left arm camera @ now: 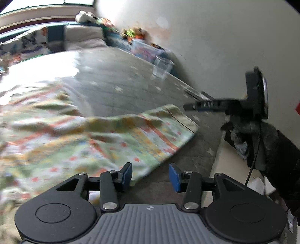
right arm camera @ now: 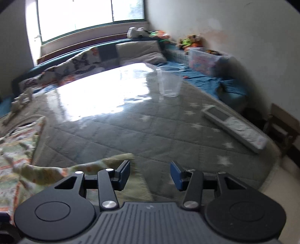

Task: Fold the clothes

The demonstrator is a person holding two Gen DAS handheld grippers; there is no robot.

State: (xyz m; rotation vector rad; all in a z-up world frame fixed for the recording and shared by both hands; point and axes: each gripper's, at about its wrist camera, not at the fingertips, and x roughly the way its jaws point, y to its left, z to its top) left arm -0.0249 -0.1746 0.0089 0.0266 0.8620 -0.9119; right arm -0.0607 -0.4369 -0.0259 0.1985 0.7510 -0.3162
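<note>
left tool open, empty | right tool open, empty | patterned cloth on grey quilted mat | bright window

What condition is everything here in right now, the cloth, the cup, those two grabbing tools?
Left tongs: open, nothing gripped, over the cloth's edge.
Right tongs: open, nothing gripped.
Colourful patterned cloth: lying rumpled on the mat, not neatly folded.
Grey quilted star-print mat: spread flat.
Clear plastic cup: upright, looks empty.
White remote control: lying flat on the mat.

One garment — seemingly — two claws
</note>
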